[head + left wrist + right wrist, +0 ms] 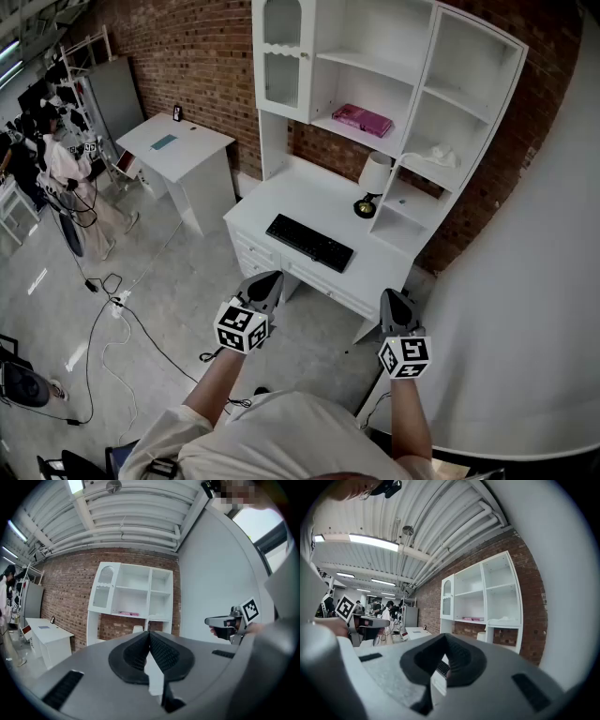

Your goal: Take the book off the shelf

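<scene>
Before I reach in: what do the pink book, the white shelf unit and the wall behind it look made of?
Pink book: probably paper with a card cover; thin, flat, too small to confirm.
Shelf unit: painted wood or board, smooth matte white, square-edged panels.
Wall: bare red brick, mortar lines visible.

Book (362, 120) on shelf (330, 122) above desk (309, 195); keyboard (309, 242), lamp (373, 183) on desk.

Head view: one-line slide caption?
Left hand-held gripper and right hand-held gripper hover shut before the desk; pink book on its shelf.
</scene>
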Tool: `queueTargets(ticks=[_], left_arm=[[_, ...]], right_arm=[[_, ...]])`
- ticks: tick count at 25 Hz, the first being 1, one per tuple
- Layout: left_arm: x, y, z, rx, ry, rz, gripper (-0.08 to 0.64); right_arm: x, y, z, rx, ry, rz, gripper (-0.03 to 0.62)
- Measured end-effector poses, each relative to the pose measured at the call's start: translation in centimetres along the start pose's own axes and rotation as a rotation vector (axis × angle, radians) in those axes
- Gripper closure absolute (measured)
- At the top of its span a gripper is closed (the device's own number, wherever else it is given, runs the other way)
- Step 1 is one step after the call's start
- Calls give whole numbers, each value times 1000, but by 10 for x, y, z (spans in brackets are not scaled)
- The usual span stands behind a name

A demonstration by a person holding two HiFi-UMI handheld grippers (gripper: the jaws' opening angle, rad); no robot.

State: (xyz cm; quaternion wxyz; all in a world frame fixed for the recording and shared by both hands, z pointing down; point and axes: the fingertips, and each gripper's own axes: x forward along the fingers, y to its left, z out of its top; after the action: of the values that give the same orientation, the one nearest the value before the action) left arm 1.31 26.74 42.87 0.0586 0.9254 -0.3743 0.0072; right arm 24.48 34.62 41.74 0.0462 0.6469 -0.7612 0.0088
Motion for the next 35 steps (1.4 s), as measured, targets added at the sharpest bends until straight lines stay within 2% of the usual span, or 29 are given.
queueTargets(ticks=[10,22,24,30,35], left_arm=[[-3,14,-4,-3,1,-9,565],[-4,19,-3,-7,4,-9,566],[-4,21,-4,-11,5,-8,566],[-10,29,-6,-20,11,-8,566],[-16,39,-11,-26,19,-11,566]], right_arm=[[9,12,2,-12,-8,-3,591],[12,11,8,20,-32,-21,587],[12,11,9,19,-34,-24,561],[16,17,10,18,-20,-38,413],[21,25,7,14,-6,-54,407]])
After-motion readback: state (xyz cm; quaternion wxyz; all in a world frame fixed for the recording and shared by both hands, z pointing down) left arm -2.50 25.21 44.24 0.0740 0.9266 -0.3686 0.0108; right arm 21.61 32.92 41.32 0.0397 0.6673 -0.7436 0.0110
